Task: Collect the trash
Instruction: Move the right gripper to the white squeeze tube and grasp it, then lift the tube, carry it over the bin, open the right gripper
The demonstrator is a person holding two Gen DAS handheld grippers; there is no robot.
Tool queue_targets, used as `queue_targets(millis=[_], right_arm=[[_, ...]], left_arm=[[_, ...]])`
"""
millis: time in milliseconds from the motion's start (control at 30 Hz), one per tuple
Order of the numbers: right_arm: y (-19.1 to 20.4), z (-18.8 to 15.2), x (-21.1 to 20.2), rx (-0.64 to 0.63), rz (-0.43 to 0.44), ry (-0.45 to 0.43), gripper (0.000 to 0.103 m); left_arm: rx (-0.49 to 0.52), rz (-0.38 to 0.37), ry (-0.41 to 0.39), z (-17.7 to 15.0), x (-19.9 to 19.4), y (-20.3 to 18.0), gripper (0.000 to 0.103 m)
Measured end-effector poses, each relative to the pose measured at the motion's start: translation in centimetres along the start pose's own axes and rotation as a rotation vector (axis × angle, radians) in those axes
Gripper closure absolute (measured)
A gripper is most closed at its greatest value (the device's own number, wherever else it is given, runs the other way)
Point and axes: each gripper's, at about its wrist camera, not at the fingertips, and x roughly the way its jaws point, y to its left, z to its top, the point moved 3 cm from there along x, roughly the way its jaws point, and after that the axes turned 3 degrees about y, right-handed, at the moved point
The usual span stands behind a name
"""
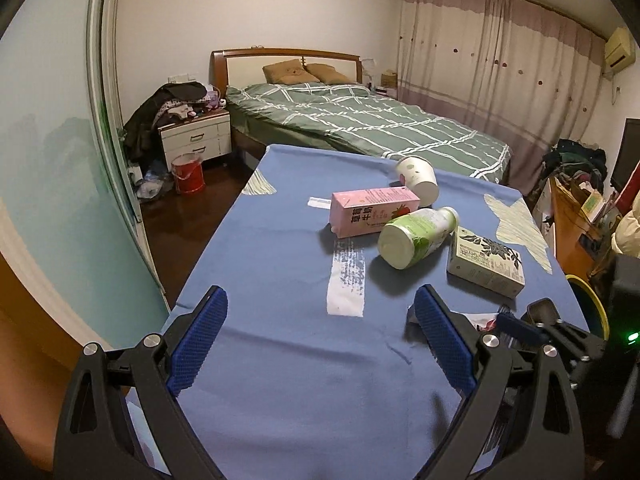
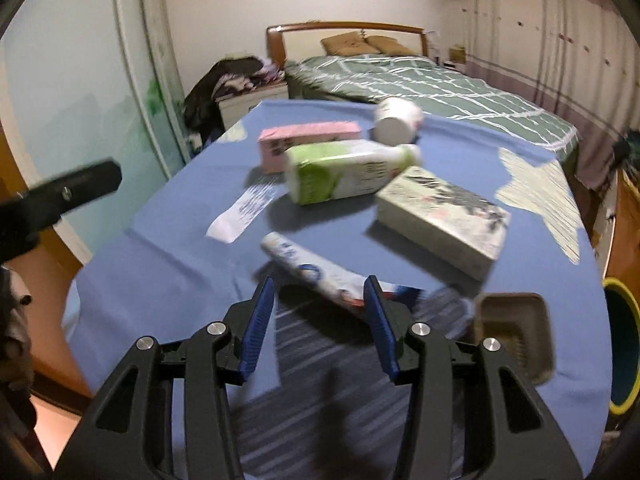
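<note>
On the blue table cloth (image 1: 280, 272) lie a pink carton (image 1: 370, 212), a green-and-white bottle (image 1: 418, 236), a white paper cup (image 1: 418, 178) on its side and a beige carton (image 1: 486, 264). My left gripper (image 1: 320, 332) is open and empty above the near cloth. My right gripper (image 2: 320, 308) is open, its jaws just short of a white-and-blue wrapper (image 2: 312, 270) lying on the cloth. The same bottle (image 2: 344, 170), pink carton (image 2: 308, 142), cup (image 2: 396, 120) and beige carton (image 2: 440, 220) lie behind it.
A brown plastic tray (image 2: 514, 332) lies at the right near edge. A yellow-rimmed bin (image 2: 622, 344) stands right of the table. A bed (image 1: 360, 120) is behind, a nightstand (image 1: 196, 140) and red bucket (image 1: 188, 174) at left, cluttered shelves (image 1: 580, 200) at right.
</note>
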Motion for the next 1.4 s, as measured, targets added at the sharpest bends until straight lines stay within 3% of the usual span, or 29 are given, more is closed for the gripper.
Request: queue_targets(millis=[300,500,733,1000,1033,1100,1133,1400], right_arm=[[1.5,1.3,3.4,-0.101,-0.123,0.04,0.058],[-0.9,2.5,5.0,-0.04,-0.152,0.06,0.058],[-1.7,2.6,4.9,-0.011,-0.051,0.075,0.058],[-3.3,1.9,5.8,0.025,-0.018,0.14,0.058],[-3.3,1.8,5.9,0.023,-0.018,0.141,0.059],[-3.4,1.3,5.6,0.031,-0.009,0.143,0.077],[-3.6,1.2,5.3,0.047,0.022,0.149,0.091],[-5.3,0.9,0.8,0.121,0.114,0.06,0.091]], left_arm=[[-0.009,-0.011,0.012,0.0,0.7,0.0,0.01],[-0.005,-0.017,0.019,-0.1,1.3,-0.4,0.01],[-0.011,-0.022,0.021,0.1,1.7,-0.7,0.01],[-0.001,-0.03,0.018,0.1,1.6,-1.3,0.01],[-0.001,-0.032,0.019,0.1,1.7,-1.4,0.01],[0.003,-0.034,0.023,0.0,1.9,-1.6,0.01],[0.004,-0.035,0.024,0.0,1.8,-1.6,0.01],[0.014,-0.049,0.032,-0.3,2.0,-2.2,0.01]])
